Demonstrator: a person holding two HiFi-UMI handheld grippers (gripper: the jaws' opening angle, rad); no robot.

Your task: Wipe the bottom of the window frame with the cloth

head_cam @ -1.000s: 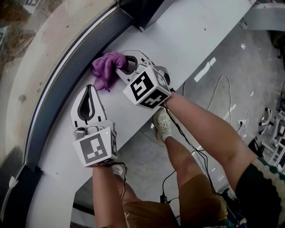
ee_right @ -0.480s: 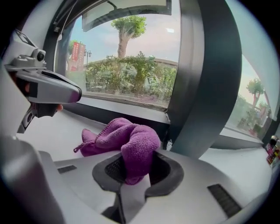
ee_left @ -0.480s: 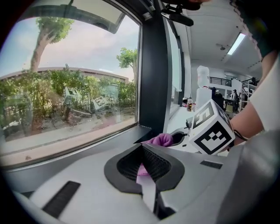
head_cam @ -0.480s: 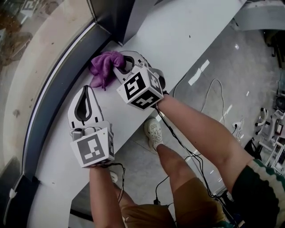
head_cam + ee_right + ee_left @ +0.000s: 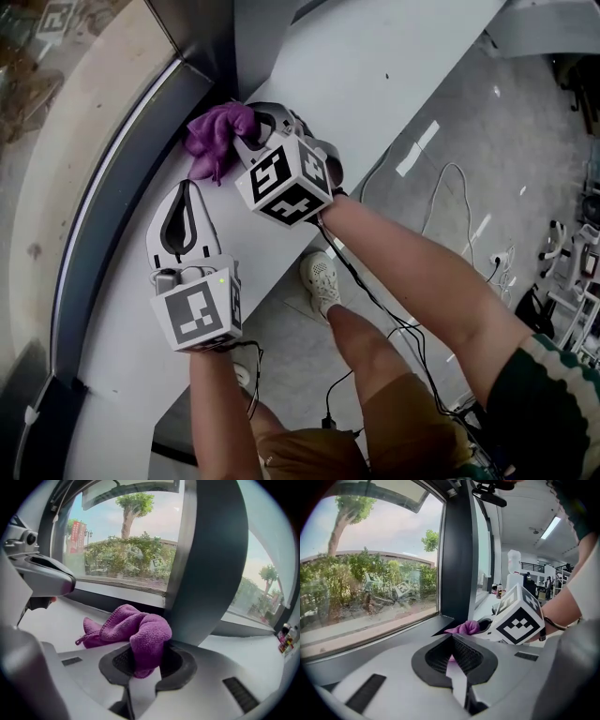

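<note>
Two tools, one cloth and one window frame are counted. The left tool [image 5: 187, 187] is held over the white sill [image 5: 122, 375], its jaws pressed together with nothing between them. Ahead of it and slightly to its right, the single purple cloth [image 5: 211, 136] is bunched just beside the dark bottom rail of the window frame [image 5: 122, 187], at the foot of the upright post [image 5: 206, 564]. The right tool [image 5: 251, 131] is clamped on one fold of the cloth, and the rest is spread leftward beyond its tips. In the head view the pinched fold is partly covered by that tool's body. Whether the cloth touches the rail cannot be told.
</note>
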